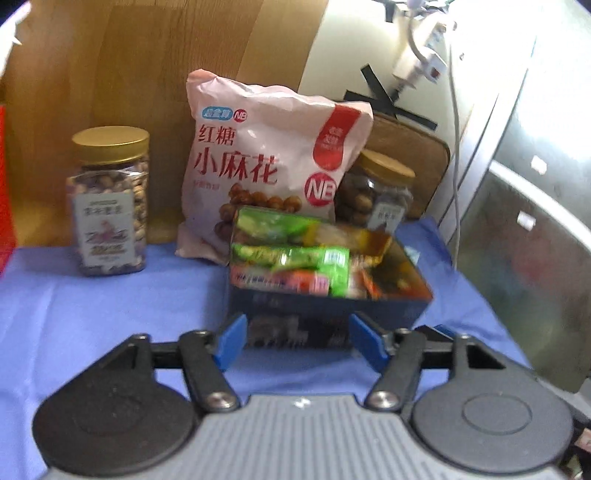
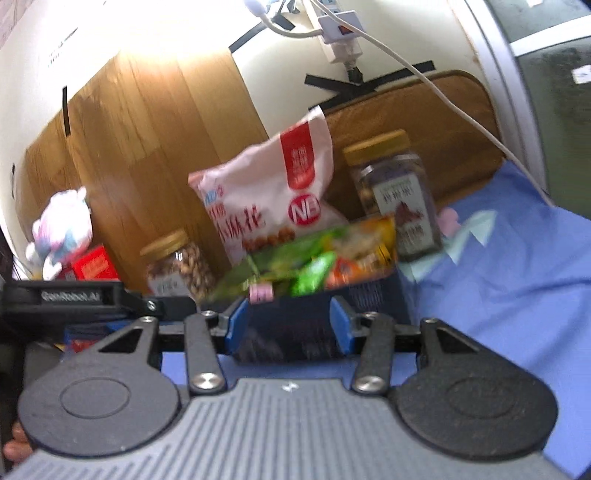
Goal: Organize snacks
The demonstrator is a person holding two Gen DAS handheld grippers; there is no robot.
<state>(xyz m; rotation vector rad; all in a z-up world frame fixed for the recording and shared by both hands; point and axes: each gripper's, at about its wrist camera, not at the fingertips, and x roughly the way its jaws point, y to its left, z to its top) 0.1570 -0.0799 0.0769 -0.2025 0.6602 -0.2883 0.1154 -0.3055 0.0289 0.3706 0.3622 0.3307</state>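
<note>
A dark blue box (image 1: pixel 325 308) full of small green, orange and yellow snack packets (image 1: pixel 295 258) sits on the blue cloth. My left gripper (image 1: pixel 297 341) is open, its blue fingers just in front of the box's near wall. My right gripper (image 2: pixel 286 325) is open with its fingers on either side of the box (image 2: pixel 291 332); I cannot tell if they touch it. Behind the box a pink snack bag (image 1: pixel 266 162) leans on the wooden board. A gold-lidded nut jar (image 1: pixel 110 203) stands to its left, a second jar (image 1: pixel 376 192) to its right.
A wooden board (image 1: pixel 147 74) and a brown cushion (image 1: pixel 406 147) stand against the wall at the back. White cables and a power strip (image 2: pixel 340 29) hang above. A red box (image 2: pixel 94 264) and a plush toy (image 2: pixel 61 229) sit at the far left. The cloth's edge (image 1: pixel 480 295) drops off right.
</note>
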